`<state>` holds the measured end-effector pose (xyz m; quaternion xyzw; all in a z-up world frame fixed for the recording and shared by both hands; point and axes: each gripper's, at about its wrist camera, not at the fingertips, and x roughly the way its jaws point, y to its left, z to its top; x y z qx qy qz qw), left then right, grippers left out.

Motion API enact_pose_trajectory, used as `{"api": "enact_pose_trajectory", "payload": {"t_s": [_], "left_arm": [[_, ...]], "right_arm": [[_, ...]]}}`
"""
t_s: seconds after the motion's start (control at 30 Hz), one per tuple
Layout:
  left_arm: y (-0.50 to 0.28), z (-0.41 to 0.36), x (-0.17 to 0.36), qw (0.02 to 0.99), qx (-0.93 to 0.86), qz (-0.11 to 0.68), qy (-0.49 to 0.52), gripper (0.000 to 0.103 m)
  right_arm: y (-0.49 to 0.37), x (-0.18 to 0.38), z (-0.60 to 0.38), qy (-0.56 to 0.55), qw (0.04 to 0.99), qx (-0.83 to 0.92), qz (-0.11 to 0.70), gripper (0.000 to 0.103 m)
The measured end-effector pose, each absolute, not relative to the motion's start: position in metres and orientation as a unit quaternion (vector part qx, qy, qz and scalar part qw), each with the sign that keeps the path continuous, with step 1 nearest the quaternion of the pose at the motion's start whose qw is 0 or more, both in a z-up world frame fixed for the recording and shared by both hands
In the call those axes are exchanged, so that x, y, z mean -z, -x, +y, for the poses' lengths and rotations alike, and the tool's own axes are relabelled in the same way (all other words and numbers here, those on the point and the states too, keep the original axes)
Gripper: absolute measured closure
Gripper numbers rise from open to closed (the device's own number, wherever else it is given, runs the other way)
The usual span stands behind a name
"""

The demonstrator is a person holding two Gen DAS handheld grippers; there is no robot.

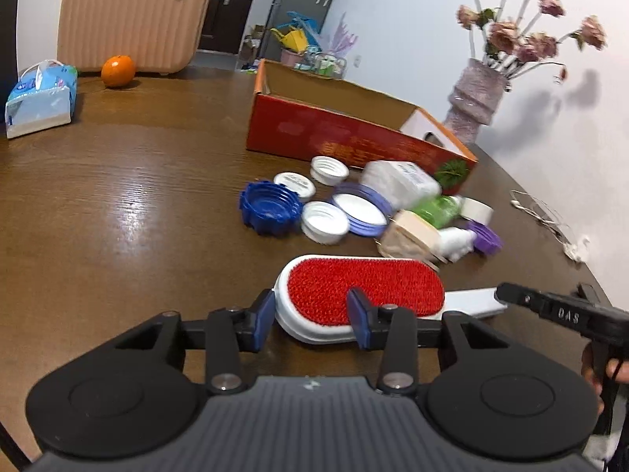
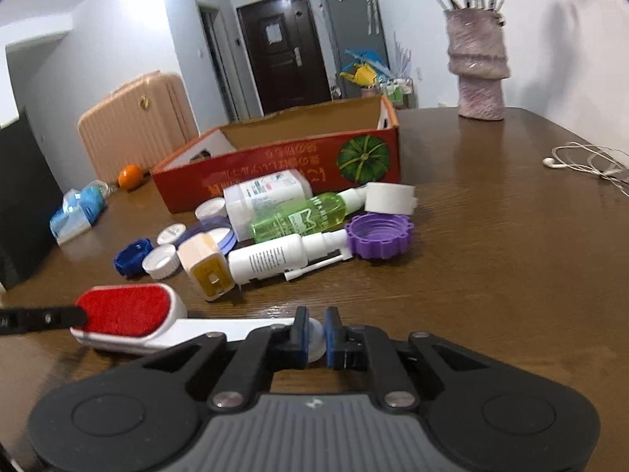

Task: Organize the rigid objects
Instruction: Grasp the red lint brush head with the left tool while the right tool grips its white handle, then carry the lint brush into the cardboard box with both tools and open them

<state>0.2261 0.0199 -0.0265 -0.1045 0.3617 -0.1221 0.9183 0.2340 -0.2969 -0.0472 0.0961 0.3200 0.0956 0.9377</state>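
Note:
A lint brush (image 1: 365, 287) with a red pad and a white body lies on the brown table, in front of a pile of bottles and caps. My left gripper (image 1: 312, 316) is shut on the brush head, blue pads pressed on both sides. My right gripper (image 2: 314, 334) is shut on the rounded end of the white handle (image 2: 236, 326). One of its fingers (image 1: 523, 299) shows at the right of the left wrist view. In the pile are a blue cap (image 1: 269, 208), a green bottle (image 2: 302, 216), a white spray bottle (image 2: 267, 259) and a purple cap (image 2: 379, 236). Behind stands an open red cardboard box (image 2: 275, 165).
A vase of dried flowers (image 2: 477, 67) stands at the back right, with earphone cable (image 2: 582, 161) near the right edge. At the far left are an orange (image 1: 118, 70), a tissue pack (image 1: 39, 98) and a pink suitcase (image 1: 133, 15). Bare tabletop (image 1: 118, 216) lies left of the brush.

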Motion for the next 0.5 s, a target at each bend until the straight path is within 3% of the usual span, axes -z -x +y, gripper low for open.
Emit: {"api": "enact_pose_trajectory", "payload": {"t_s": [0.23,0.5], "left_arm": [[-0.235,0.008,-0.023,0.942,0.139,0.293,0.091,0.064],[-0.363,-0.006,-0.064,0.953,0.136,0.260,0.076,0.064]], "right_arm": [[-0.242,-0.001,-0.313,-0.123,0.956,-0.089,0.252,0.095],[-0.376,-0.037,-0.325,-0.157,0.951,-0.092,0.249,0.095]]}}
